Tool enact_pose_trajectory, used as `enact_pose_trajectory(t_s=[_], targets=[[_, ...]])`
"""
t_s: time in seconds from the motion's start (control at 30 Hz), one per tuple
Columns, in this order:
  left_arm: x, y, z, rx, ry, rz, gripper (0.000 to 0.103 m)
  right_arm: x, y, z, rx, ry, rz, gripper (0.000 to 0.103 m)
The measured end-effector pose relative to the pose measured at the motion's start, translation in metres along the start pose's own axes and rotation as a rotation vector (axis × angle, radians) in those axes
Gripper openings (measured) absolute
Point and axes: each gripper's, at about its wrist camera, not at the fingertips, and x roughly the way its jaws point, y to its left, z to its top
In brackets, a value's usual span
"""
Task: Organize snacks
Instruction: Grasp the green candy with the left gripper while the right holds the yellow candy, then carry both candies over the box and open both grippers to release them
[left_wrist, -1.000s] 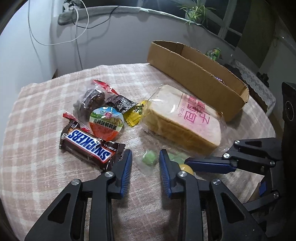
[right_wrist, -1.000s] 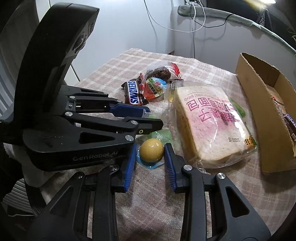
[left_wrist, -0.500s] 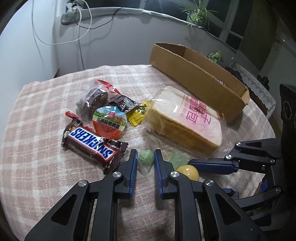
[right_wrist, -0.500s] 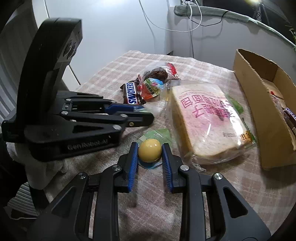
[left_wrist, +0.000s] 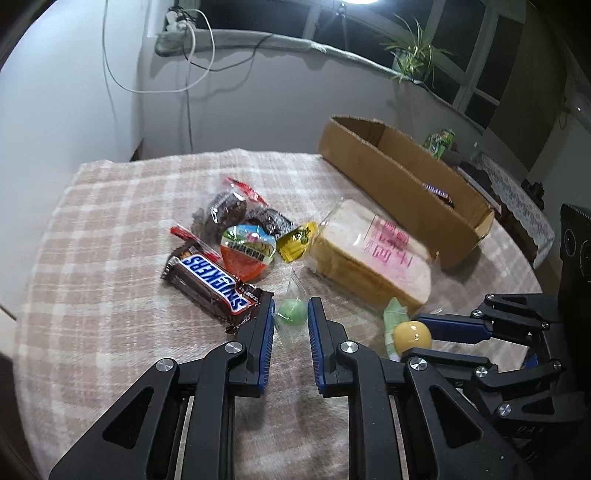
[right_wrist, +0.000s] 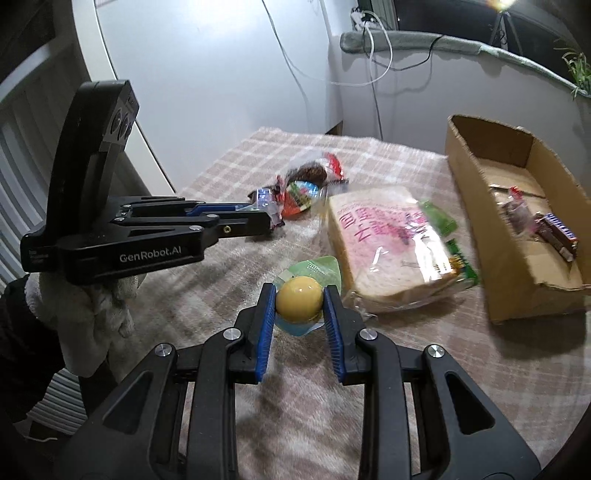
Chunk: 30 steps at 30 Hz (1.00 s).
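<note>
The left gripper (left_wrist: 290, 319), angled down over the checked cloth (left_wrist: 92, 295), pinches a wrapped green candy (left_wrist: 292, 312) beside the Snickers bar (left_wrist: 214, 284); just to its right, the right gripper (right_wrist: 300, 301) clamps a yellow ball snack (right_wrist: 299, 299) near the bagged bread (right_wrist: 391, 251)

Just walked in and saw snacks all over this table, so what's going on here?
A person is sorting snacks with handheld tongs in each hand. The left tongs are shut on a small green sweet in a clear wrapper; the right tongs are shut on a round yellow sweet in a clear wrapper. A bagged loaf of sliced bread, a brown Snickers bar and other packets lie on the checked tablecloth. The open cardboard box already holds a few snacks.
</note>
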Motion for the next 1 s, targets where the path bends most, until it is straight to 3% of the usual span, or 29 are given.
enact_pose_trajectory(t_s=[0.43, 1.0], targets=[[-0.034, -0.035, 0.020, 0.020, -0.097, 0.010, 0.017, -0.068, -0.044, 0.004, 0.054, -0.115, -0.074, 0.027], [-0.007, -0.100, 0.076, 0.088, -0.142, -0.036, 0.017, -0.113, -0.143, 0.034, 0.097, -0.191, -0.219, 0.027]])
